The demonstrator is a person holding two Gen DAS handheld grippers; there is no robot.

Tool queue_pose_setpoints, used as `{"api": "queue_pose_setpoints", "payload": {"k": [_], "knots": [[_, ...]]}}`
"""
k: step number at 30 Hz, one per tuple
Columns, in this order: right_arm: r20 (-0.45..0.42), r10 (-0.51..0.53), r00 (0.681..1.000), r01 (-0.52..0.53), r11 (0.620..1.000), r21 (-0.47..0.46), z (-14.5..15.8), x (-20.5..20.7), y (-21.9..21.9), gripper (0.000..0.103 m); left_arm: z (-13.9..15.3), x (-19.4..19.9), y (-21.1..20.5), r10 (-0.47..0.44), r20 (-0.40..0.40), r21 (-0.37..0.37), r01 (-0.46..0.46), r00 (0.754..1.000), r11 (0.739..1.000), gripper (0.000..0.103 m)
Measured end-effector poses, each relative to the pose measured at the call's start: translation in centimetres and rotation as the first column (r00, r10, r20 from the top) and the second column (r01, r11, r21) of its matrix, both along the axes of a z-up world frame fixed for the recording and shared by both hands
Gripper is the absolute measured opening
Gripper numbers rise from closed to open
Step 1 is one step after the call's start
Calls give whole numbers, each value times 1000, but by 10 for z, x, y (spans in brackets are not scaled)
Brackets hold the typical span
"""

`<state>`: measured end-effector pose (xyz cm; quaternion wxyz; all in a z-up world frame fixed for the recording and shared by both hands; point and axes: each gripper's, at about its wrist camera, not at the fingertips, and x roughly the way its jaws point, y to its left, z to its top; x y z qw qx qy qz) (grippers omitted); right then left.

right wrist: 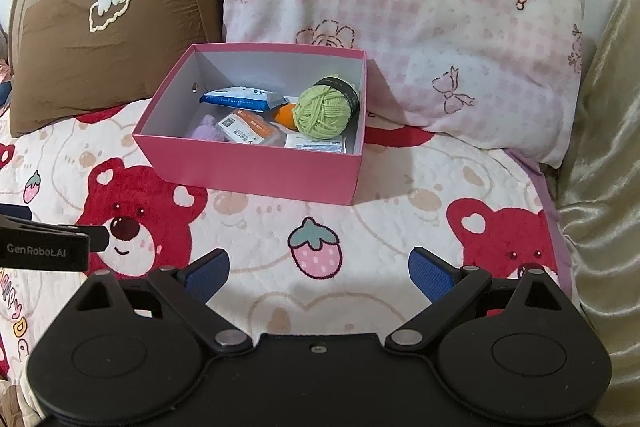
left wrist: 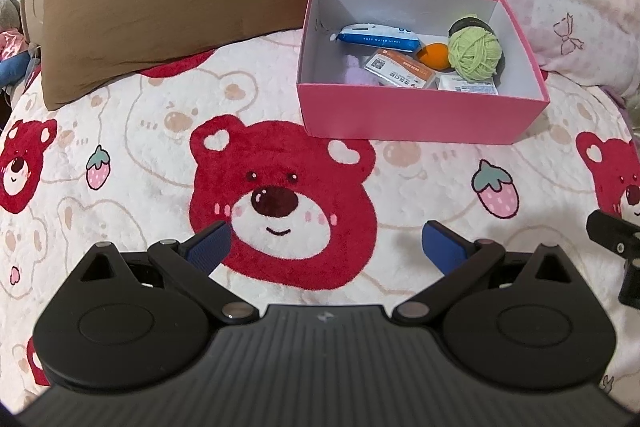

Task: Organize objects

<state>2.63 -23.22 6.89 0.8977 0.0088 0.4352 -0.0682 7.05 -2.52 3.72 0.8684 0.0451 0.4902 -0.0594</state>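
A: How do the grippers sit?
B: The left gripper [left wrist: 326, 247] hovers low over the bear blanket [left wrist: 120, 163], jaws apart, holding nothing. The right gripper [right wrist: 318, 273] sits just beside it, level, also spread and bare.
A: And the pink box [right wrist: 256, 163]?
B: Ahead on the blanket, holding the green yarn ball [right wrist: 324, 113].

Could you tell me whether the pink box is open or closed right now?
Open: the pink box has no lid on, so the green yarn ball inside shows.
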Motion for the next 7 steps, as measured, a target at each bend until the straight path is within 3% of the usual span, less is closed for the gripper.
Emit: {"api": "queue_pose_setpoints", "payload": {"k": [7], "knots": [[7, 17, 1000, -17, 1000, -5, 4, -2, 3, 98, -3, 1, 0, -3, -19, -9, 3, 1000, 1000, 103]]}}
